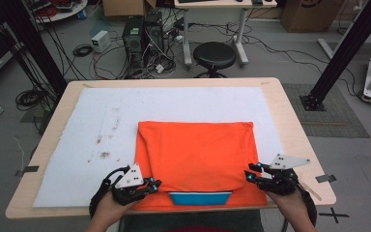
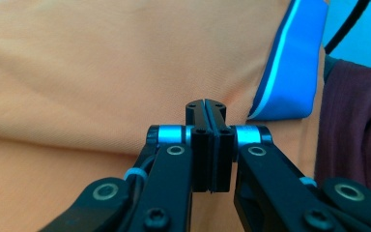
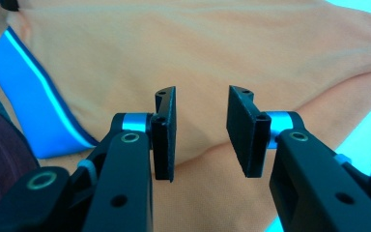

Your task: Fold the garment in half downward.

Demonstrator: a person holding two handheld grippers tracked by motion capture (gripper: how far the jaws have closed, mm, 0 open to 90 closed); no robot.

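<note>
An orange garment [image 1: 198, 150] lies folded flat on a white mat [image 1: 92, 130], with a blue band with a white stripe [image 1: 200, 197] showing at its near edge. My left gripper [image 1: 155, 184] rests at the garment's near left corner. In the left gripper view its jaws [image 2: 206, 108] are pressed together over the orange cloth [image 2: 101, 72], and I see no fabric between the pads; the blue band [image 2: 290, 72] lies just to the right. My right gripper [image 1: 249, 175] sits at the near right corner. Its jaws [image 3: 201, 113] stand apart above the cloth [image 3: 251, 43], gripping nothing.
The mat covers most of a light wooden table [image 1: 292, 130]. The mat's left part carries a few brown stains [image 1: 104, 154]. Beyond the far edge stand a black stool [image 1: 214, 55], computer cases and cables on the floor. A person's dark red clothing [image 2: 355, 140] is at the near edge.
</note>
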